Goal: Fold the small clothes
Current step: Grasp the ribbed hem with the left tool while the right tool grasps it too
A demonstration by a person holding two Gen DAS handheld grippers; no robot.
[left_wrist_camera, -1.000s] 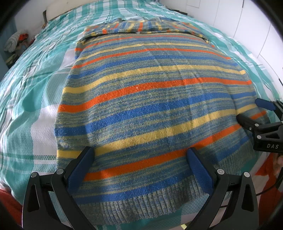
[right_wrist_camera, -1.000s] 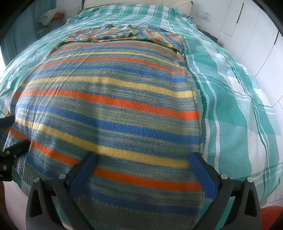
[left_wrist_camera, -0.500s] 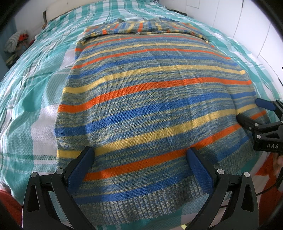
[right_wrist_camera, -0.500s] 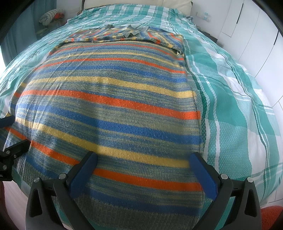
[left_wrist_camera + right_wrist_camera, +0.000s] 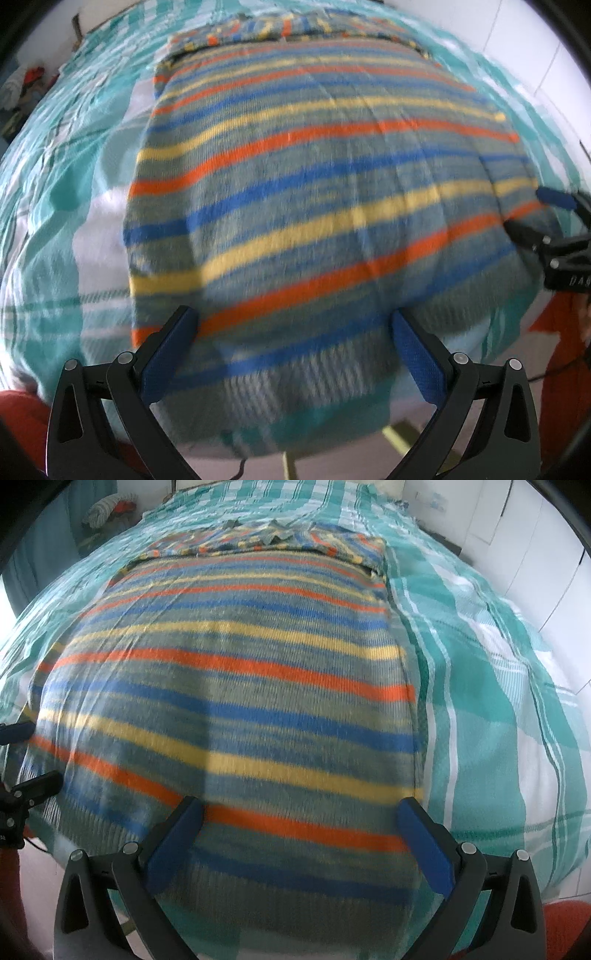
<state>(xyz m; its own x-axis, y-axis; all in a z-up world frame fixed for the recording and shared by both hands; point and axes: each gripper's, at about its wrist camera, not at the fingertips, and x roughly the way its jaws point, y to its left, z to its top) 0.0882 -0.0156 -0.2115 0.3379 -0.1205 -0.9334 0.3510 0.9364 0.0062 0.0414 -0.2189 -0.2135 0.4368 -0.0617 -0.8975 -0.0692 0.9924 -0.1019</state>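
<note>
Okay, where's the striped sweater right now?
The striped sweater lies spread flat on the teal plaid bedspread, filling both wrist views, its ribbed hem nearest the two open grippers.

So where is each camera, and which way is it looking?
Left wrist view: sits on the left hand-held gripper, looking forward across the striped sweater up the checked bed cover; its open blue fingers show.
Right wrist view: sits on the right hand-held gripper, over the sweater's right side, facing the same way; its open fingers show.
Both share the sweater, and each glimpses the other gripper.
</note>
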